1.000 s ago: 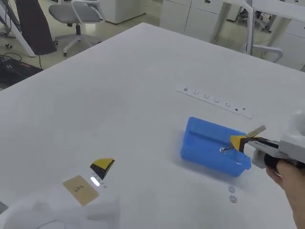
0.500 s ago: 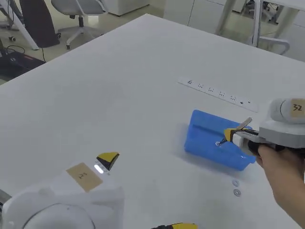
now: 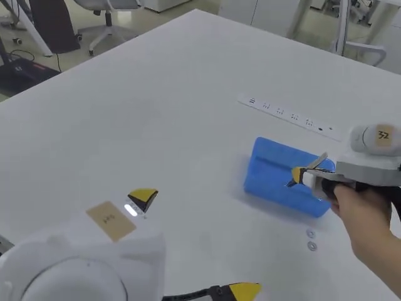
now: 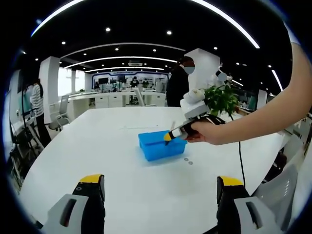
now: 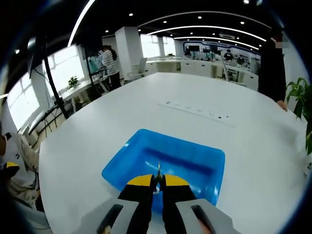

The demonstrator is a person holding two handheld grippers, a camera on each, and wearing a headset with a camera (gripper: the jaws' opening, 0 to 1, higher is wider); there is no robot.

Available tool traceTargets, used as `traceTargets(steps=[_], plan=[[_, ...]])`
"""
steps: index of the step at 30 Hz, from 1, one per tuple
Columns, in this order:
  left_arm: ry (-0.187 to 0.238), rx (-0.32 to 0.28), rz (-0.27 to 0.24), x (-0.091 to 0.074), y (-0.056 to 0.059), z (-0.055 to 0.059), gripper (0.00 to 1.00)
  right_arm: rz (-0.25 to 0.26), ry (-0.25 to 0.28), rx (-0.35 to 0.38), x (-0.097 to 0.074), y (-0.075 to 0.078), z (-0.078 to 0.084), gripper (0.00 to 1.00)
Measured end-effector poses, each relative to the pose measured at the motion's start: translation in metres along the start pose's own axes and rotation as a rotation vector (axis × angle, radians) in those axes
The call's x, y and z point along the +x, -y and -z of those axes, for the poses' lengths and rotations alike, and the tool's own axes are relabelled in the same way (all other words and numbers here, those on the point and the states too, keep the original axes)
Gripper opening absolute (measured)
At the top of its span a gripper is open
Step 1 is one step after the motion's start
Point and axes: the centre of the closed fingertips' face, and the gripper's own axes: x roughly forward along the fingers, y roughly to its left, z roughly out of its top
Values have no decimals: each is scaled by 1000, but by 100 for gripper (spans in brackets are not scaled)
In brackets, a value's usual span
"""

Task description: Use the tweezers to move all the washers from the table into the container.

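Step in hand, as we judge it: the drop into the container. The right gripper (image 3: 299, 176), at the right of the head view, has its yellow-tipped jaws pressed almost together on the thin steel tweezers (image 3: 318, 161). The tail pokes out toward the upper right and the points aim down-left over the shallow blue plastic container (image 3: 268, 164). In the right gripper view the points (image 5: 158, 170) hang above the blue floor, inside the near wall. We cannot tell whether a washer sits between the points; they are too small and dark. Two small flat metal washers (image 3: 311, 234) lie on the white table (image 3: 156, 106), just below the container's lower right corner, close to each other and apart from the tray. To do this well, we would hold the points low over the middle of the floor, away from the walls. We would then ease the squeeze only slightly, so that the tweezers spring open without slipping from the jaws. For the next washer we would come in shallow and pinch across its rim, since a flat ring on a smooth top is likely to skate. The left gripper (image 4: 160, 183) hovers over bare table at the lower left of the head view, jaws spread wide, holding nothing.
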Motion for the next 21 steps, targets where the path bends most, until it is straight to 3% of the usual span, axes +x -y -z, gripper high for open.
traceTargets(steps=[7,11,16,18,21], plan=[[-11,1,-9,1,-2,0,98,-15,-25,-28,6,-5,6,3],[-12,8,-8,1,-1,-1,98,3,-38,-53,8,-3,8,3],[-20,15,-6,2,0,-1,97,3,-30,-63,9,-2,6,3],[-15,19,-10,1,0,-2,98,-36,-28,-60,9,-7,5,4],[-12,16,-12,0,-1,-3,98,-27,-14,-71,4,-8,2,4]])
